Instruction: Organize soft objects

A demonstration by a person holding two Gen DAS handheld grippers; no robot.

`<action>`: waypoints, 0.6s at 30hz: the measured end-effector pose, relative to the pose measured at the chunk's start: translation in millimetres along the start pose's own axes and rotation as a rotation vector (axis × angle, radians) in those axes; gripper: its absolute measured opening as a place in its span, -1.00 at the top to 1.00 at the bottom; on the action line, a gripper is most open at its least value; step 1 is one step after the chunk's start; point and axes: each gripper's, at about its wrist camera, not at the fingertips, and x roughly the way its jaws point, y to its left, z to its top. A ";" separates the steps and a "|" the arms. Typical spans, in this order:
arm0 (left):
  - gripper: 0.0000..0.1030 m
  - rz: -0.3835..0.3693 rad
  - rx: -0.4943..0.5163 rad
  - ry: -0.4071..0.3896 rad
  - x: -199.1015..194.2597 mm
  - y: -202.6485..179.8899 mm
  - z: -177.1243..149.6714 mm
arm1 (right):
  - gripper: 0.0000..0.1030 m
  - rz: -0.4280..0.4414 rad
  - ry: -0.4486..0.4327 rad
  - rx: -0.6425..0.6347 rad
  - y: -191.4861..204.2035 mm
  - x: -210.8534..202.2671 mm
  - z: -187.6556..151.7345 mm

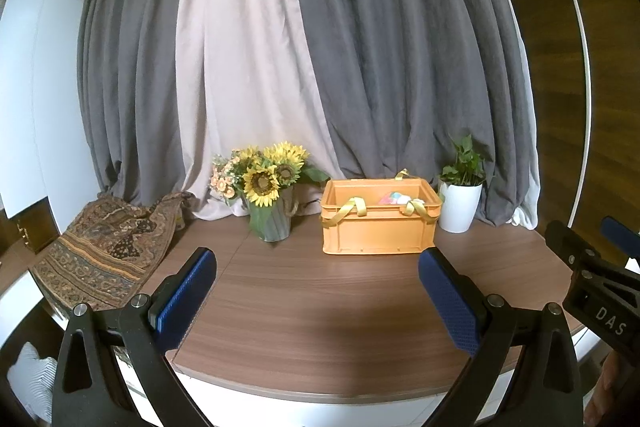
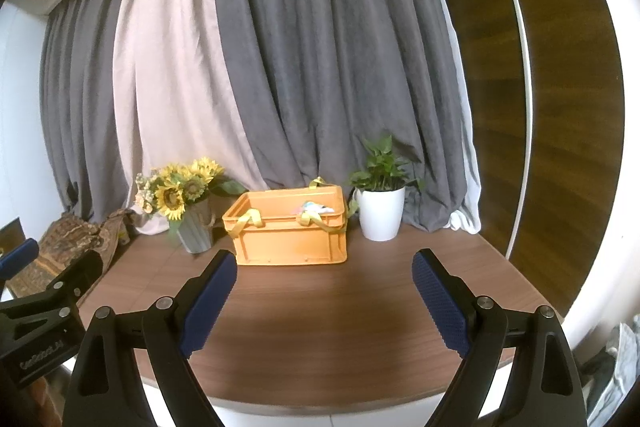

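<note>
An orange plastic crate [image 1: 376,231] [image 2: 290,237] with yellow ribbon handles stands on the brown wooden table, toward the back. Inside it lie pale soft items [image 1: 398,199] [image 2: 316,207], pink, blue and white, only partly visible over the rim. My left gripper [image 1: 318,287] hovers open over the table's front, well short of the crate, with nothing between its blue pads. My right gripper [image 2: 324,291] is open too and empty, likewise in front of the crate. Each gripper shows at the edge of the other's view.
A vase of sunflowers [image 1: 268,195] [image 2: 188,203] stands left of the crate, a white potted plant [image 1: 460,195] [image 2: 380,203] to its right. A patterned cloth bag [image 1: 108,251] [image 2: 68,247] lies at the table's left end. Grey and pale curtains hang behind.
</note>
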 end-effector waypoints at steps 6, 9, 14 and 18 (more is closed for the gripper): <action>-1.00 -0.001 -0.003 -0.004 -4.4 0.3 0.1 | -0.76 -0.001 -0.012 -0.005 3.0 -6.0 0.0; -1.00 0.000 -0.003 -0.006 -4.1 0.3 0.7 | -0.76 0.001 -0.012 -0.004 1.9 -6.3 0.0; -1.00 0.002 -0.004 -0.006 -4.4 0.9 1.5 | -0.76 0.005 -0.015 -0.008 1.7 -6.5 0.3; -1.00 -0.001 -0.005 -0.002 -3.1 1.7 2.0 | -0.76 0.003 -0.015 -0.011 1.5 -6.4 0.3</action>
